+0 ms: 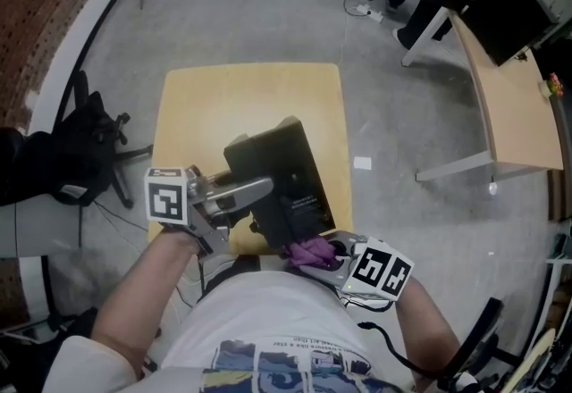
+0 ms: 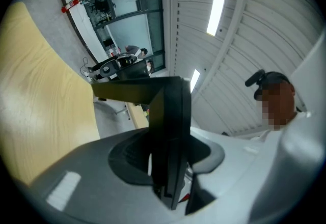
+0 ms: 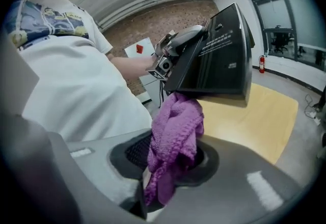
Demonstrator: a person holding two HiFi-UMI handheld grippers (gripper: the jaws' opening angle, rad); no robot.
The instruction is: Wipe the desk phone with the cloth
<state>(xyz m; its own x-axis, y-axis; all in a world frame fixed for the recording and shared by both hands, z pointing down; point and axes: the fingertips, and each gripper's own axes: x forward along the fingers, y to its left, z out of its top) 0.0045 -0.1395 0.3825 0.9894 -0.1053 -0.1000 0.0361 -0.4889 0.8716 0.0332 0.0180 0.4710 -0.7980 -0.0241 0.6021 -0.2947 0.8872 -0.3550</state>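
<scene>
1. Pinching the desk phone [image 1: 286,172] by one edge between the left gripper [image 1: 259,190] jaws, set partway closed on it, and tilting it above the wooden table [image 1: 206,105] at frame centre, probably exposing its underside.
2. Clamping the purple cloth [image 1: 308,250] in the right gripper [image 1: 329,259], bottom centre, and touching it to the phone's near edge for wiping.
3. Counting one phone, one cloth, one table, two grippers.

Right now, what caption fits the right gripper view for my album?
Right gripper holds a purple cloth against the lower edge of the black desk phone, gripped tilted by the left gripper.
</scene>
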